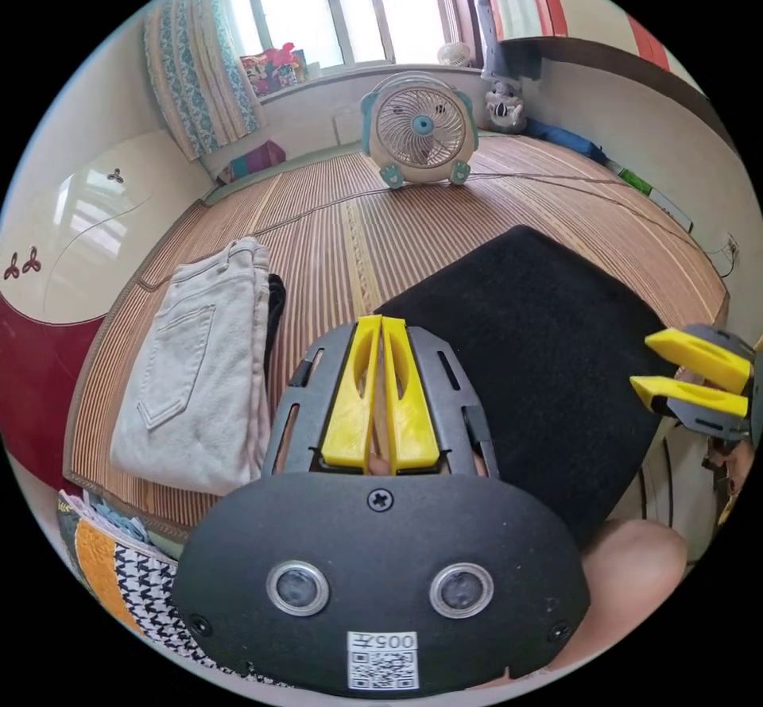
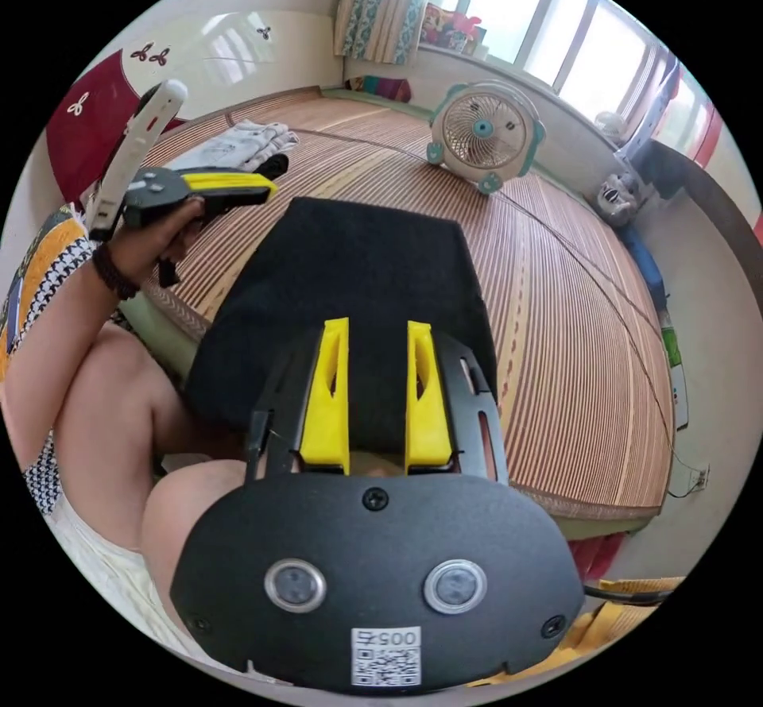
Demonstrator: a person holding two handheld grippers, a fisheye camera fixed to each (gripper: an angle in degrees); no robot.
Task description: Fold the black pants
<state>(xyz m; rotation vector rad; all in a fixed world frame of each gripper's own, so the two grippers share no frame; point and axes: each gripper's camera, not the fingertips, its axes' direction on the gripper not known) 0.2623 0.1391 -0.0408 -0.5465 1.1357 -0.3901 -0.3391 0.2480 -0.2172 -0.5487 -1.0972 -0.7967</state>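
Observation:
The black pants [image 1: 524, 357] lie folded into a flat rectangle on the striped bamboo mat [image 1: 358, 214], at its near edge by the person's knee. My left gripper [image 1: 381, 324] hovers beside their left edge, jaws pressed together with nothing between them. At the right of that view my right gripper [image 1: 640, 361] hangs over the pants' near right side with its jaws apart. In the right gripper view my right gripper [image 2: 378, 330] is open above the black pants [image 2: 350, 262], holding nothing. A hand holds the left gripper [image 2: 266, 185] shut, off the pants' far left corner.
Folded beige pants [image 1: 199, 365] lie on the mat at the left, with a dark garment [image 1: 275, 302] showing at their edge. A small table fan [image 1: 421, 131] stands at the far side, its cord running across the mat. The person's knee [image 1: 636, 564] is close below.

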